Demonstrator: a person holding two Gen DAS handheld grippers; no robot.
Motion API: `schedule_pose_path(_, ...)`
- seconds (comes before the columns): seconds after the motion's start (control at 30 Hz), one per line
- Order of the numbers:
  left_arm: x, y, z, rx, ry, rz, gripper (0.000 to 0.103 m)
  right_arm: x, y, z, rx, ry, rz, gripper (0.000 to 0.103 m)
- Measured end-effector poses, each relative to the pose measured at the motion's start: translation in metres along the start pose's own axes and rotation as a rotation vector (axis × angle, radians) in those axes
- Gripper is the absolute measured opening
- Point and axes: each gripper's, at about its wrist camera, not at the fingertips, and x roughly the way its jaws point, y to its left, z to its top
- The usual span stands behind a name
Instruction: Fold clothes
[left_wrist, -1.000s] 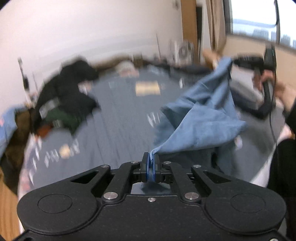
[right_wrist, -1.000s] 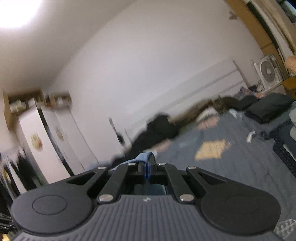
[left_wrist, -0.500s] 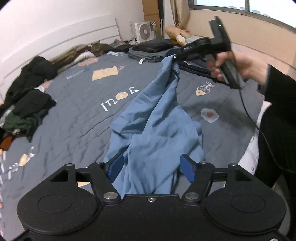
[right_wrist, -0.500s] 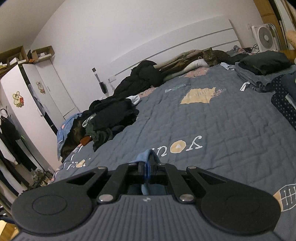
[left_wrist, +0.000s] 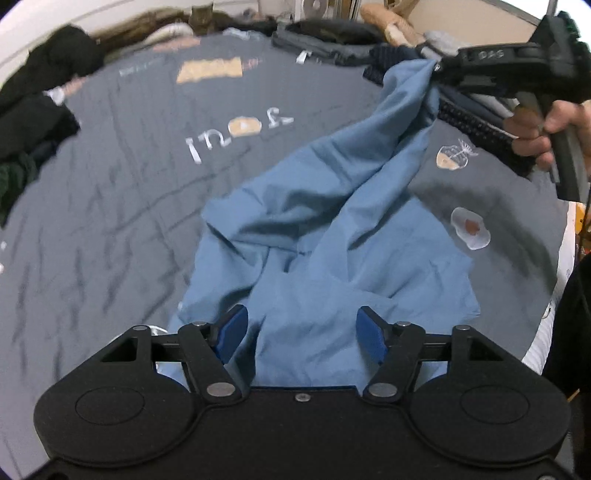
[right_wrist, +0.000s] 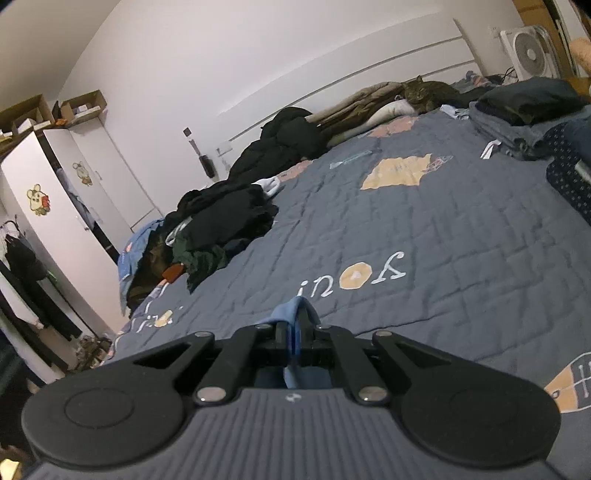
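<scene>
A light blue garment (left_wrist: 332, 229) lies crumpled on the grey quilt (left_wrist: 122, 184) and rises in a ridge to the upper right. There my right gripper (left_wrist: 437, 68) pinches one end of it, held by a hand (left_wrist: 535, 133). My left gripper (left_wrist: 301, 332) hangs open just above the near part of the cloth, blue pads (left_wrist: 232, 328) spread wide, nothing between them. In the right wrist view my right gripper (right_wrist: 293, 332) is shut on a fold of the blue garment (right_wrist: 291, 312) that pokes up between its fingers.
A heap of dark clothes (right_wrist: 225, 225) lies on the bed's left side. Folded stacks (right_wrist: 524, 110) sit at the far right, and a cat (right_wrist: 424, 94) lies near the headboard. A white wardrobe (right_wrist: 55, 206) and a fan (right_wrist: 532, 51) stand beyond the bed.
My left gripper let go of the blue garment and opened; the cloth has dropped onto the quilt. The right gripper keeps its hold and has lowered toward the bed.
</scene>
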Motion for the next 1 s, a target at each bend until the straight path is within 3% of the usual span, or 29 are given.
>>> schedule_pose_path(0.07,-0.001,-0.002,-0.001,-0.001,0.005,-0.037,0.048,0.001,-0.002,-0.001,0.005,0.004,0.000,0.002)
schedule_pose_path(0.1,-0.004,-0.005,-0.003,0.010,0.005,-0.051,0.039,0.001,-0.003,-0.001,0.008,0.005,0.000,0.002)
schedule_pose_path(0.13,-0.008,-0.008,-0.004,0.022,0.006,-0.064,0.016,0.002,-0.005,-0.001,0.011,0.007,0.000,0.002)
schedule_pose_path(0.17,-0.011,-0.012,-0.006,0.033,0.006,-0.078,0.011,0.002,-0.006,0.000,0.014,0.008,-0.003,0.002)
schedule_pose_path(0.33,-0.038,-0.033,-0.019,0.101,0.001,-0.154,0.006,-0.001,-0.011,0.001,0.021,0.010,-0.006,0.002)
schedule_pose_path(0.5,-0.069,-0.056,-0.040,0.151,-0.032,-0.133,0.006,-0.003,-0.012,0.001,0.032,0.011,0.000,0.002)
schedule_pose_path(0.7,-0.095,-0.066,-0.054,0.127,-0.113,-0.141,0.006,-0.003,-0.012,0.001,0.034,0.015,-0.013,0.002)
schedule_pose_path(0.87,-0.121,-0.063,-0.057,0.082,-0.207,-0.020,0.004,-0.003,-0.015,0.000,0.050,0.018,-0.014,0.002)
schedule_pose_path(1.0,-0.176,-0.038,-0.038,0.025,-0.344,0.104,0.003,-0.006,-0.017,0.004,0.095,0.006,0.010,0.003)
